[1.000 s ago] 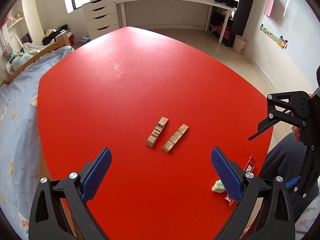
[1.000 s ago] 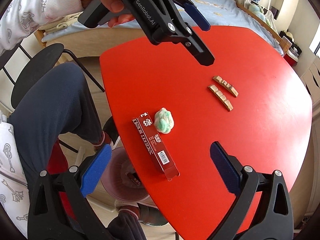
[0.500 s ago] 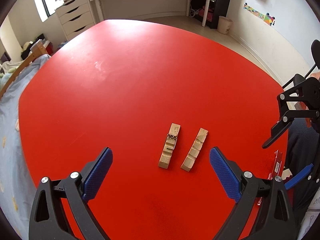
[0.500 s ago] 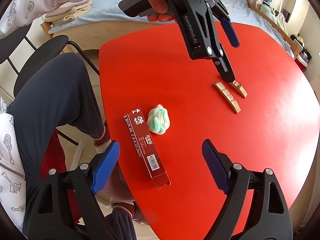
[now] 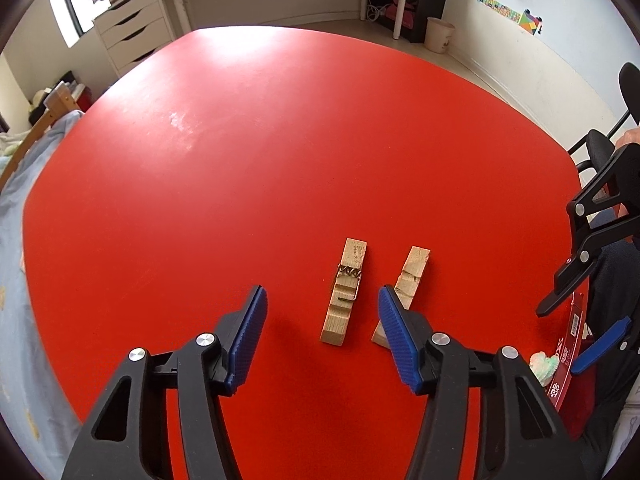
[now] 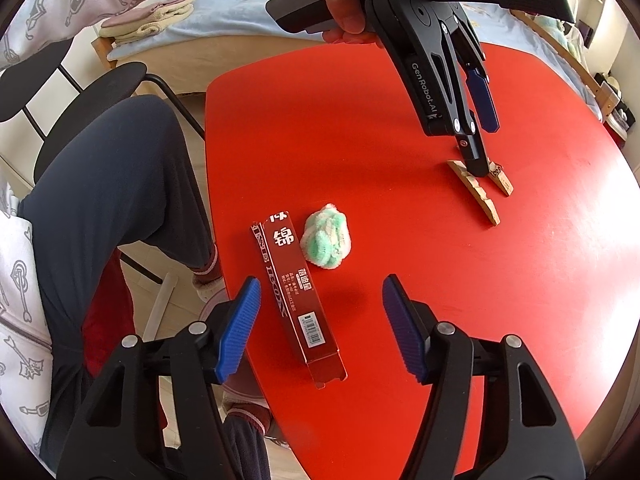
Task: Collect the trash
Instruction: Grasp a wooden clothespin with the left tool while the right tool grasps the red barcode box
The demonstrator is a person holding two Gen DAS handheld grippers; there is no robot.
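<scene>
Two wooden clothespin halves lie on the red table (image 5: 240, 160): the left half (image 5: 345, 290) with a metal spring, the right half (image 5: 408, 284). My left gripper (image 5: 320, 332) is open low over them, the left half between its fingers, the right half partly behind its right finger (image 5: 396, 332). In the right wrist view the left gripper (image 6: 480, 148) stands on the halves (image 6: 478, 194). My right gripper (image 6: 318, 320) is open above a dark red box (image 6: 298, 292), next to a crumpled green-white wad (image 6: 326, 242).
The box and wad lie by the table's near edge (image 6: 216, 216). The person's leg (image 6: 120, 184) and a black chair (image 6: 80, 92) are beside it. A bed (image 5: 16, 208) borders the table's far side. A small bin (image 5: 438, 34) stands by the wall.
My left gripper has moved down and forward onto the clothespin halves and its fingers have narrowed. My right gripper has come lower over the box, fingers narrower.
</scene>
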